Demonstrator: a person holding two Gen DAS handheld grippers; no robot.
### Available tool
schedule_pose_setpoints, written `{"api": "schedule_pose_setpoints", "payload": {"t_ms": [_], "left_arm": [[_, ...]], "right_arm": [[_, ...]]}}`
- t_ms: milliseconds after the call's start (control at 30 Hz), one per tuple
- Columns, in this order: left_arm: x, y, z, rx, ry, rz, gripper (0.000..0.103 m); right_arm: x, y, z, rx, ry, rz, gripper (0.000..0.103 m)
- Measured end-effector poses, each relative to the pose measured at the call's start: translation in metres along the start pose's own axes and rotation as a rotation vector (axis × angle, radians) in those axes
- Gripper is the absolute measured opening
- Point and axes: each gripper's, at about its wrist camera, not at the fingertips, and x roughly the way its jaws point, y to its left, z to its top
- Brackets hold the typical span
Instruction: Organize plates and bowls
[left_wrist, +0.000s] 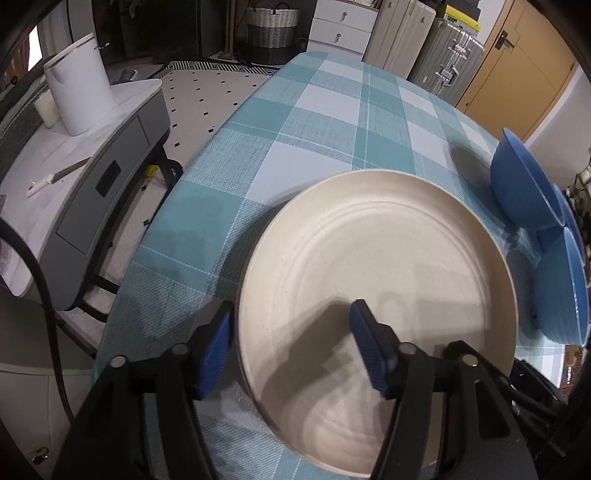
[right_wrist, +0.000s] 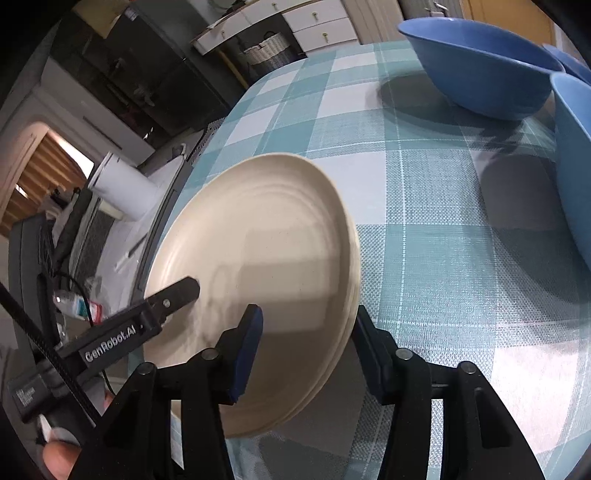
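Note:
A stack of cream plates (left_wrist: 388, 258) lies on the teal checked tablecloth (left_wrist: 332, 110), near its left edge. My left gripper (left_wrist: 291, 317) straddles the stack's near-left rim, one blue pad outside the rim and the other over the plate's inside, with clear gaps. My right gripper (right_wrist: 308, 314) straddles the near-right rim of the plates (right_wrist: 258, 229) the same way, pads off the rim. One finger (right_wrist: 181, 291) of the left gripper shows over the plate's left side. Blue bowls (left_wrist: 524, 181) (right_wrist: 480, 66) stand to the right of the plates, one leaning on its side.
A grey side table (left_wrist: 92, 177) with a white cylinder (left_wrist: 79, 81) stands left of the table edge. Suitcases (left_wrist: 447, 55), a woven basket (left_wrist: 271, 29) and white drawers (left_wrist: 340, 29) line the far wall. Another blue bowl (right_wrist: 572, 155) is at the right.

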Motion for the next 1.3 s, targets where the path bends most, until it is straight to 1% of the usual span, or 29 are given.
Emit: {"api": "schedule_pose_setpoints", "payload": {"t_ms": [33,67,133,200,333,400,467,533,600,733,767,800,833,933,1000,1100,1200,1300], "left_arm": [[0.0,0.0,-0.001,0.006,-0.004,0.019,0.077],[-0.001,0.0,-0.001,0.008,-0.007,0.027,0.077],[-0.004,0.002,-0.001,0.003,-0.022,0.024,0.077],[-0.008,0.005,-0.001,-0.009,-0.04,0.026,0.077],[-0.012,0.012,-0.002,-0.037,-0.048,0.013,0.077],[-0.017,0.015,-0.005,-0.056,-0.052,-0.019,0.077],[-0.025,0.015,-0.009,-0.055,-0.075,-0.054,0.077],[-0.036,0.01,-0.011,-0.031,-0.122,-0.046,0.077],[-0.051,0.007,-0.013,-0.018,-0.188,-0.05,0.077],[-0.081,0.001,-0.019,-0.007,-0.322,-0.078,0.079],[-0.088,-0.003,-0.021,0.004,-0.355,-0.088,0.079],[-0.096,-0.007,-0.025,0.025,-0.387,-0.1,0.079],[-0.103,-0.015,-0.028,0.056,-0.42,-0.107,0.079],[-0.117,-0.042,-0.04,0.166,-0.492,-0.106,0.08],[-0.122,-0.063,-0.048,0.239,-0.524,-0.094,0.08],[-0.126,-0.09,-0.059,0.327,-0.551,-0.048,0.08],[-0.131,-0.11,-0.063,0.365,-0.567,-0.043,0.081],[-0.136,-0.126,-0.068,0.358,-0.584,-0.062,0.097]], "right_arm": [[-0.001,0.002,-0.002,-0.019,-0.005,-0.022,0.071],[-0.003,0.004,-0.004,-0.035,-0.018,-0.056,0.074],[-0.011,0.008,-0.008,-0.074,-0.068,-0.085,0.075],[-0.018,0.011,-0.011,-0.106,-0.091,-0.101,0.075],[-0.034,0.013,-0.018,-0.138,-0.137,-0.12,0.083],[-0.044,0.013,-0.022,-0.149,-0.17,-0.118,0.086],[-0.053,0.014,-0.025,-0.173,-0.191,-0.126,0.089],[-0.063,0.017,-0.028,-0.208,-0.217,-0.135,0.096],[-0.073,0.021,-0.031,-0.256,-0.268,-0.158,0.096],[-0.1,0.032,-0.041,-0.356,-0.412,-0.177,0.098],[-0.111,0.035,-0.045,-0.387,-0.471,-0.184,0.099],[-0.117,0.037,-0.048,-0.406,-0.509,-0.193,0.1],[-0.128,0.04,-0.054,-0.436,-0.574,-0.212,0.102],[-0.153,0.044,-0.07,-0.502,-0.706,-0.264,0.102],[-0.165,0.044,-0.08,-0.527,-0.754,-0.303,0.102],[-0.181,0.037,-0.093,-0.525,-0.787,-0.358,0.102],[-0.194,0.02,-0.098,-0.492,-0.784,-0.36,0.102],[-0.207,0.0,-0.098,-0.431,-0.784,-0.345,0.102]]}}
